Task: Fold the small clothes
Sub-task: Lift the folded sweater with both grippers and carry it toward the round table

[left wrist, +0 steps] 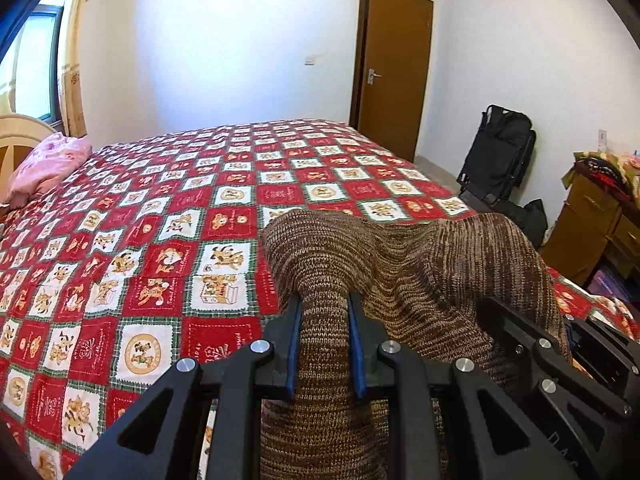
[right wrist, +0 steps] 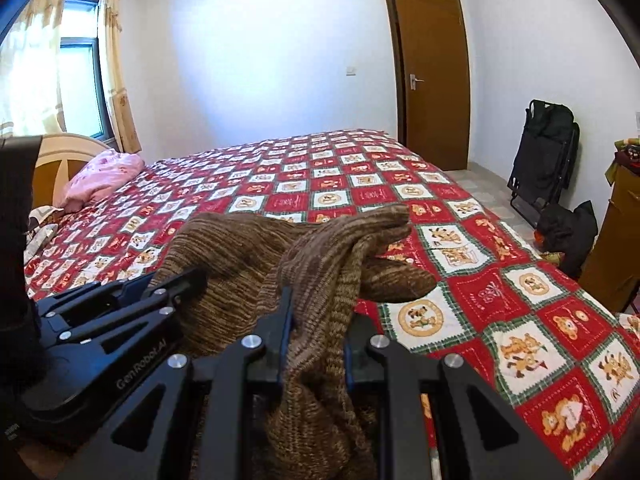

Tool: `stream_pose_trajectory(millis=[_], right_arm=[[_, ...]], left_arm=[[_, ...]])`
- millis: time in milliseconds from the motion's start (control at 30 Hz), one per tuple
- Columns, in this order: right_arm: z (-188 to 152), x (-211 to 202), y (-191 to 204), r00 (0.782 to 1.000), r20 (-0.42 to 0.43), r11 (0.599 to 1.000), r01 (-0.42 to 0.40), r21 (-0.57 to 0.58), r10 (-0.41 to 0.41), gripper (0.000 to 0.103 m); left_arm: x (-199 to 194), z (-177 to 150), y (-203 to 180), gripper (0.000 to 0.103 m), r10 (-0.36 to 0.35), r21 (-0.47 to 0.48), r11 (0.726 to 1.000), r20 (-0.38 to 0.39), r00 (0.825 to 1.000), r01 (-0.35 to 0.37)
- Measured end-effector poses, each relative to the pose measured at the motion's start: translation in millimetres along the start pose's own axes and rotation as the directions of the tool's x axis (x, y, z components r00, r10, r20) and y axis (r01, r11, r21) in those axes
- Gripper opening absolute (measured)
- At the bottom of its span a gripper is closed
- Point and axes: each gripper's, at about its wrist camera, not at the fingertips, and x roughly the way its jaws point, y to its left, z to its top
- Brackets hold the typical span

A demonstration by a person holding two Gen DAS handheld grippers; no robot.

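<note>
Bed with red-and-white checked cartoon quilt (left wrist: 168, 208). Pink pillow (left wrist: 48, 164) at its head, under the curtained window (right wrist: 76, 68). Brown door (right wrist: 432, 76) beyond its far corner; black folded chair (right wrist: 544, 156) and wooden cabinet (left wrist: 592, 232) off its right side.

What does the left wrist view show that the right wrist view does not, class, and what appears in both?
Only the left wrist view shows the left tool from behind, shut on a bunched part of the brown knitted garment. Only the right wrist view shows the right tool from behind, clamped on another bunch of it, and the window's full curtains. Both share the garment held between the two tools, the red patterned bedspread, the pink bundle, the brown door and the black folded chair.
</note>
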Motion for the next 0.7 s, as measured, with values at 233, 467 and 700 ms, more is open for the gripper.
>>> stream_pose_trajectory(millis=[233, 467, 700], right_arm=[[-2, -37, -11, 0.999, 0.026, 0.999, 0.037, 0.017, -0.037, 0.022], [-5, -73, -38, 0.993, 0.059, 0.994, 0.104, 0.044, -0.107, 0.022], [-1, -101, -68, 0.978, 0.099, 0.981, 0.174, 0.084, -0.182, 0.022]], left_arm=[[-25, -1, -24, 0.021, -0.075, 0.037, 0.997, 0.024, 0.997, 0.074], [-42, -1, -62, 0.021, -0.165, 0.084, 0.983, 0.035, 0.986, 0.161], [-51, 4, -107, 0.021, -0.233, 0.149, 0.963, 0.052, 0.971, 0.223]])
